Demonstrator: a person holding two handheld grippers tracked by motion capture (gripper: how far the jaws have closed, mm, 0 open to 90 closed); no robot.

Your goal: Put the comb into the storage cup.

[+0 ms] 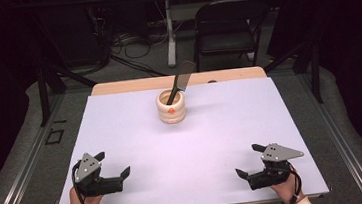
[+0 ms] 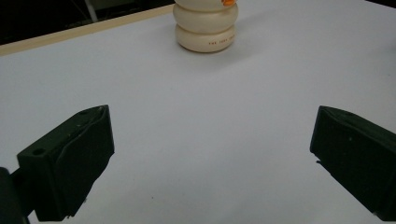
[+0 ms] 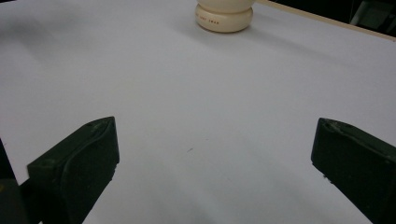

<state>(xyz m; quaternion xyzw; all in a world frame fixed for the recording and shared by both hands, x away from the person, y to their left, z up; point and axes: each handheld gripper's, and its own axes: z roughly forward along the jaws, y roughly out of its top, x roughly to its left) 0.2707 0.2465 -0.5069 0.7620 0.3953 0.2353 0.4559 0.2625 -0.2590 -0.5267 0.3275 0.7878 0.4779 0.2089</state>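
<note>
Nothing blocks the cream pot, which holds a dark spatula; left gripper and right gripper are wide open, far from it

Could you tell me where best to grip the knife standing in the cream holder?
Probably the knife by its blade, the part sticking up and leaning back-right out of the holder. Come from above, closing on its flat faces; both grippers are open.

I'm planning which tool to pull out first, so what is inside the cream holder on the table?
A flat spatula stands in the cream holder, its dark handle leaning out over the rim. Its lower end is hidden by the holder's wall, so anything else at the bottom cannot be seen.
</note>
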